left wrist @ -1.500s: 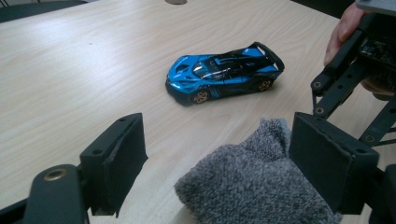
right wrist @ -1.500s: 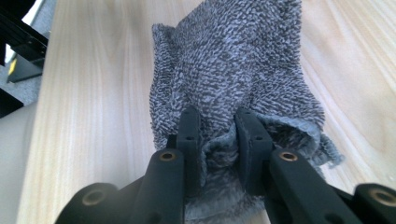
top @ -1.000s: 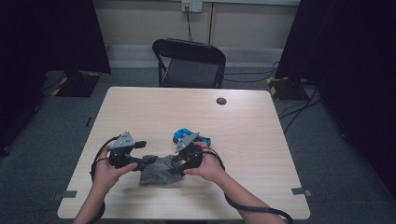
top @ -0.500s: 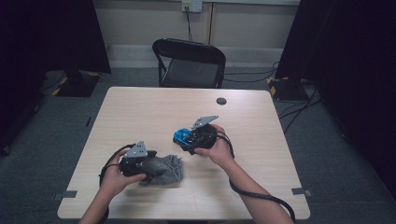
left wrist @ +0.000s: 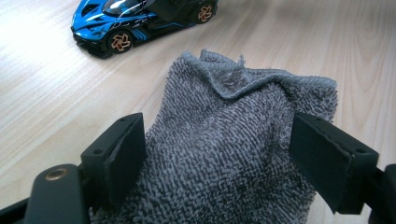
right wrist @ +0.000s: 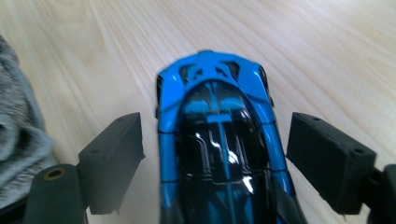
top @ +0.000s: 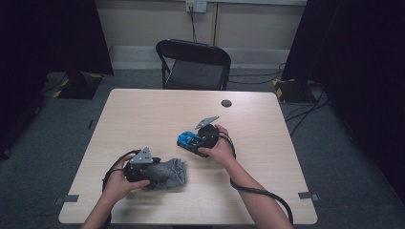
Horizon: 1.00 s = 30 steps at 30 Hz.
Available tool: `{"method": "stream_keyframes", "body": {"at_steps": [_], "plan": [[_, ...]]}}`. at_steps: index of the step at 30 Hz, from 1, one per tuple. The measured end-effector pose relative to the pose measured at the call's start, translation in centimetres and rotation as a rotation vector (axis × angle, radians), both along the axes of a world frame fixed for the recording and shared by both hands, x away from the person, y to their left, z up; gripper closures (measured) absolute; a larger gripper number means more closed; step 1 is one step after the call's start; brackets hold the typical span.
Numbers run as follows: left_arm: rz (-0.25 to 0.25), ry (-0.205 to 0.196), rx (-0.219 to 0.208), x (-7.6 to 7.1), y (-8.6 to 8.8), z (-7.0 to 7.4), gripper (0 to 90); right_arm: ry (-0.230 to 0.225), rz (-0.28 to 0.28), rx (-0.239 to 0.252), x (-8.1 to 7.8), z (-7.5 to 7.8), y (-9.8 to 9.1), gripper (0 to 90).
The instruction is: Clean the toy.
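**Two hand-held tongs over a towel and a toy car on the table**

From largest to smallest, I see the following. The table (top: 143, 114) is a pale wood-grain top that carries everything I work with. Beyond its far edge stands a black folding chair (top: 193, 64), well apart from the objects. Near the far edge of the table, right of centre, sits a small dark round disc (top: 226, 103).

The grey towel (top: 167, 172) lies crumpled at the near left of the table. In the left gripper view its looped pile (left wrist: 233, 149) rises between my two jaws, with a folded ridge at its far end. My left tongs (left wrist: 219, 158) stand wide, one jaw at each side of the towel; the left jaw touches the cloth, and I cannot tell whether the right one does. From above, my left hand (top: 118, 183) holds these tongs (top: 143, 168) at the towel's left end.

The blue and black toy car (top: 188, 140) rests on the table near the centre, right of and beyond the towel, not touching it. My right tongs (right wrist: 215, 163) stand wide, straddling the car (right wrist: 219, 140) with a gap at each flank. My right hand (top: 220, 149) holds them from the car's right.
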<state>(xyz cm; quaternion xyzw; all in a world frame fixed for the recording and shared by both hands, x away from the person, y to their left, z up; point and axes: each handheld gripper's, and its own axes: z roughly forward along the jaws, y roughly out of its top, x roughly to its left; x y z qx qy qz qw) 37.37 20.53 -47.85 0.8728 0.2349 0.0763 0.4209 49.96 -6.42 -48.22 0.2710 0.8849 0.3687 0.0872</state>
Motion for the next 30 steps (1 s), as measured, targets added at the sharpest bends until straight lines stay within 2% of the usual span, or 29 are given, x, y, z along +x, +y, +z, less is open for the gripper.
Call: {"method": "stream_keyframes", "body": {"at_steps": [7,11,12,14,26,30], "plan": [[-0.003,0.004,0.009,0.1,-0.2,-0.3,18.6,0.010,0.016,-0.028,0.5,-1.0,0.0,18.0],[-0.007,0.005,0.016,0.1,-0.2,-0.4,18.6,-0.003,0.029,-0.065,0.4,-1.6,-0.1,17.9],[-0.008,0.006,0.019,0.1,-0.3,-0.4,18.6,-0.002,0.019,-0.044,0.3,-1.7,-0.2,17.8],[-0.008,0.008,0.018,0.2,-0.3,-0.5,18.5,-0.008,0.022,-0.038,0.3,-1.8,-0.3,17.7],[-0.004,0.023,0.011,0.3,-0.3,-0.8,18.7,-0.005,0.049,-0.056,0.6,-1.7,-0.2,17.6],[-0.002,0.031,0.006,0.5,-0.2,-1.0,18.7,-0.001,0.075,-0.037,0.9,-1.7,0.0,18.0]]}}
